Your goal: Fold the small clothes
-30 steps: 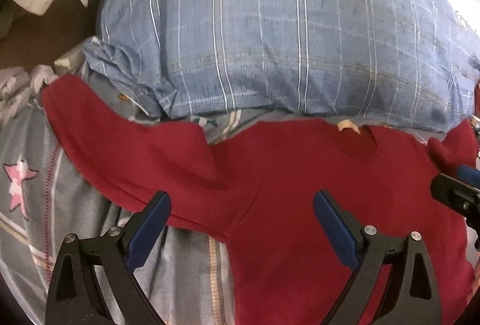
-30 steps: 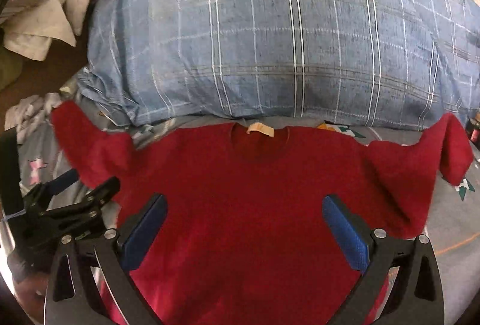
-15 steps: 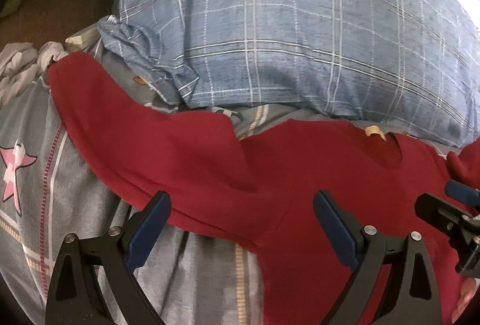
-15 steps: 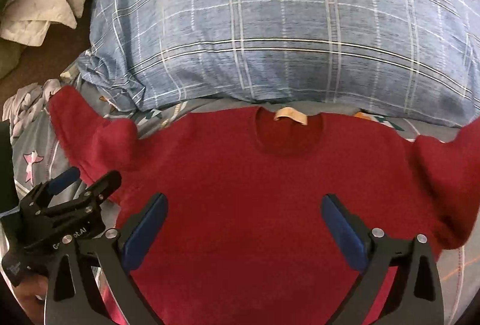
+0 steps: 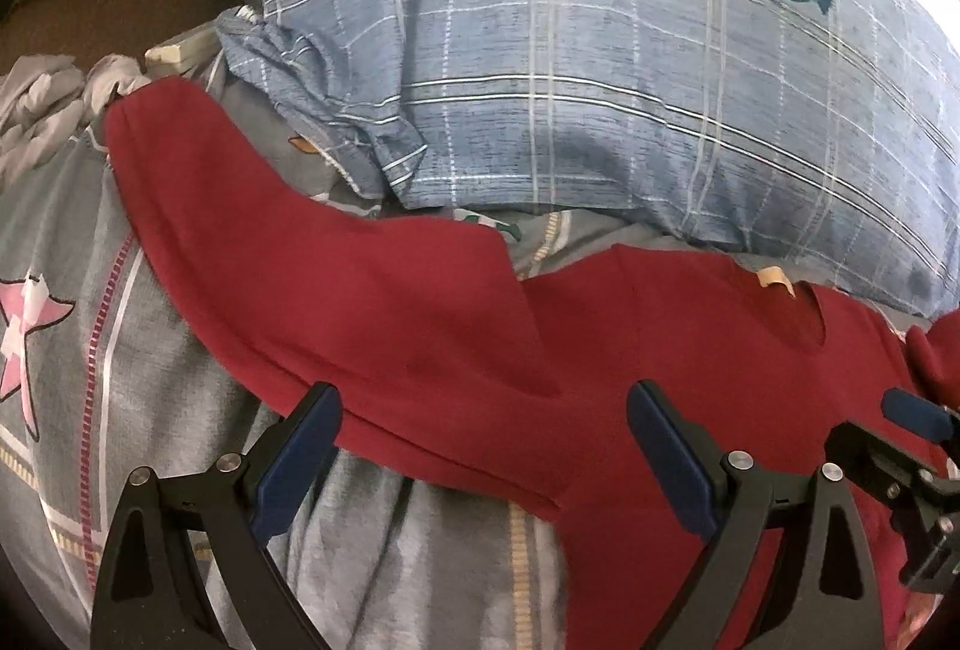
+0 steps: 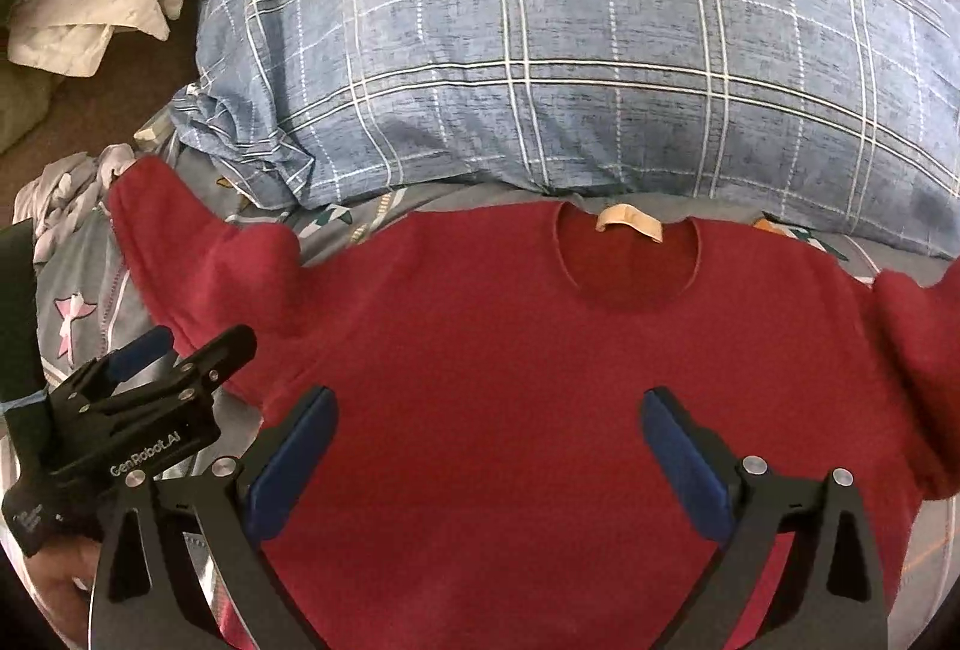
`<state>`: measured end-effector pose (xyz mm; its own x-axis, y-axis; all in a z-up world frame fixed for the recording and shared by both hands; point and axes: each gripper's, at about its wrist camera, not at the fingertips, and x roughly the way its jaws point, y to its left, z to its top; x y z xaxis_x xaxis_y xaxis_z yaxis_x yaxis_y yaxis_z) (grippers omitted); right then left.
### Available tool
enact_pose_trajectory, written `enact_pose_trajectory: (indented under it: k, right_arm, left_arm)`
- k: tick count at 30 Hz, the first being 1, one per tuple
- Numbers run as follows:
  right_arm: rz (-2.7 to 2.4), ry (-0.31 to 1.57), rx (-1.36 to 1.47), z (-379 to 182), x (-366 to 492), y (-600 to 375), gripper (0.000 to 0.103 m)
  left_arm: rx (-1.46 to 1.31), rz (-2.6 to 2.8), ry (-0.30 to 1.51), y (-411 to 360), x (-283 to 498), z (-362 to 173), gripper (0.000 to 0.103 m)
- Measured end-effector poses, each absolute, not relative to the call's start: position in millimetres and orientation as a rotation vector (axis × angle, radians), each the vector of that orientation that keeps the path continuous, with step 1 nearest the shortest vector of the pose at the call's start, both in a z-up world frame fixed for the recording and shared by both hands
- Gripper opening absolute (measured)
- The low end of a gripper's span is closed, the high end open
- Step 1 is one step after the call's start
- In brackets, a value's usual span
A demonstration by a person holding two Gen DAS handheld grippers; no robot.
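Both cameras have moved closer to the red sweater (image 6: 510,350), flat on the bed (image 5: 72,242). Its left sleeve (image 5: 288,242) lies just ahead of the left gripper's (image 5: 480,440) wide-spread jaws; the right gripper (image 6: 486,446) is spread too.

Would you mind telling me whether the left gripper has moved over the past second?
Yes. The left gripper has shifted left: the plaid pillow and sweater collar sit further right in its view.

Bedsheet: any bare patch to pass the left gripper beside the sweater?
Bare grey bedsheet lies left of the red sweater, under its outstretched sleeve, below the open left gripper. A narrow strip runs between collar and blue pillow. Behind is crowded: the pillow and crumpled white cloth.
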<state>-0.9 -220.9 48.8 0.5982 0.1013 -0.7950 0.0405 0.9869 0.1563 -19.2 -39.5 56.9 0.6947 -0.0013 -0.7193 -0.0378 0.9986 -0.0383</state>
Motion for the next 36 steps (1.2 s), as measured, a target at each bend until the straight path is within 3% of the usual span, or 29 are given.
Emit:
enact_pose_trajectory:
  k: [18,36]
  right_arm:
    - [0.139,0.962,0.138,42,23,-190,0.092]
    - [0.171,0.971,0.143,37,36,-181,0.092]
  left_arm:
    - [-0.299,0.191,0.839,24,2,47,0.096]
    - [-0.218,0.212,0.836,22,-2,51,0.092]
